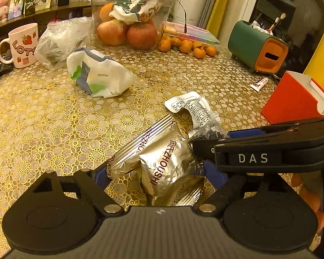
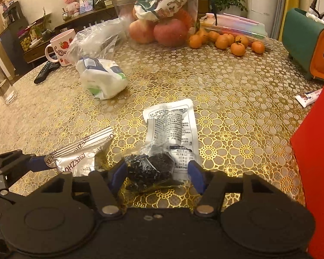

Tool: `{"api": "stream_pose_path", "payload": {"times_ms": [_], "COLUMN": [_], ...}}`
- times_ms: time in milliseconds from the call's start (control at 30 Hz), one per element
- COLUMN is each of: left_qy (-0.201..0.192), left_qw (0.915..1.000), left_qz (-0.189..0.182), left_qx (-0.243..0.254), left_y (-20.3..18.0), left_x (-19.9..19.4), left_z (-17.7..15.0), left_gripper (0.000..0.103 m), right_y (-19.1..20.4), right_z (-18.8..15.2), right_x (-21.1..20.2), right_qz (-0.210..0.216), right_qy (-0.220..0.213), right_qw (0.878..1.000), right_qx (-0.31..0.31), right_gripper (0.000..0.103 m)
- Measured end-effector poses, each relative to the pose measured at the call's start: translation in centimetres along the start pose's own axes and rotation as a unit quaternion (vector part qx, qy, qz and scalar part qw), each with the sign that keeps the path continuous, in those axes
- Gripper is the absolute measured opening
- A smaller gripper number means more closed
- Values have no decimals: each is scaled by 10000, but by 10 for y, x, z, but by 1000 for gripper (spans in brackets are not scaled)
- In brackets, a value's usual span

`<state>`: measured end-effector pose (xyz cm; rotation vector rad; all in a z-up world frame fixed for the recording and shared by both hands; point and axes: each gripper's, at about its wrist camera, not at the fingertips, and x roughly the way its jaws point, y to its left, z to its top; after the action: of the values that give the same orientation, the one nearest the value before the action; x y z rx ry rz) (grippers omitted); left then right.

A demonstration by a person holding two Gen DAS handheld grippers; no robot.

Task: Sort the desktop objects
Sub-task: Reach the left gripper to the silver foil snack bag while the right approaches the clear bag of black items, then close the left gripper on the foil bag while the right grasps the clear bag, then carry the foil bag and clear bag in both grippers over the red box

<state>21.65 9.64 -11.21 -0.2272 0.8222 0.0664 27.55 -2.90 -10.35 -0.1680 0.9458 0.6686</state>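
Two silver foil packets (image 1: 162, 164) lie on the gold-patterned tablecloth (image 1: 54, 129). My left gripper (image 1: 158, 173) is shut on them, a blue pad against each side. Just right of them lies a clear pack of dark bits (image 2: 150, 169) with a white printed label. My right gripper (image 2: 157, 176) straddles this pack. Its left pad touches the dark lump, while a small gap shows before the right pad. In the left wrist view the right gripper (image 1: 209, 139) reaches in from the right, close over the left one. The foil packets (image 2: 75, 161) sit at the lower left of the right wrist view.
An orange-red box (image 1: 291, 101) stands at the right edge, with a small tube (image 1: 259, 84) behind it. Farther back are a green and orange tissue holder (image 1: 254, 45), tangerines (image 1: 185, 46), a clear fruit bin (image 1: 129, 21), a white bag (image 1: 97, 75), a pink mug (image 1: 21, 45) and a remote (image 2: 46, 71).
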Motion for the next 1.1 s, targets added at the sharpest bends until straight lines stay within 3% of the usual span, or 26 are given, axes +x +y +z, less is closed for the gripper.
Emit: {"api": "stream_pose_path", "payload": {"times_ms": [167,233,300,600,1100], "left_qy": [-26,-23,-46,-85,-163], "left_qw": [9999,9999,9998,9999,9986], "left_qz": [-96,-108,-181,-144,-405], "left_qx": [-27,-22,-12,43,288], "left_y": [1,0,0,-5,-42], "left_x": [-4,-6,-8,-19,-59], "left_z": [-2,-3,-4,-9,-11], "left_gripper": [79,76,63,61,61], "right_y": [-1,-3,-7,-20,-30], "right_z": [0,-1,-2,-18,-37], "right_x": [-3,-6,-10,-28,-89], "right_qz": [-13,-18,7,-62,14], "right_qy": [16,17,32,-28,-347], "right_qw": [10000,10000,9999,9996,9983], "right_qx": [1,40,132,260,460], "right_gripper": [53,45,38,32,32]}}
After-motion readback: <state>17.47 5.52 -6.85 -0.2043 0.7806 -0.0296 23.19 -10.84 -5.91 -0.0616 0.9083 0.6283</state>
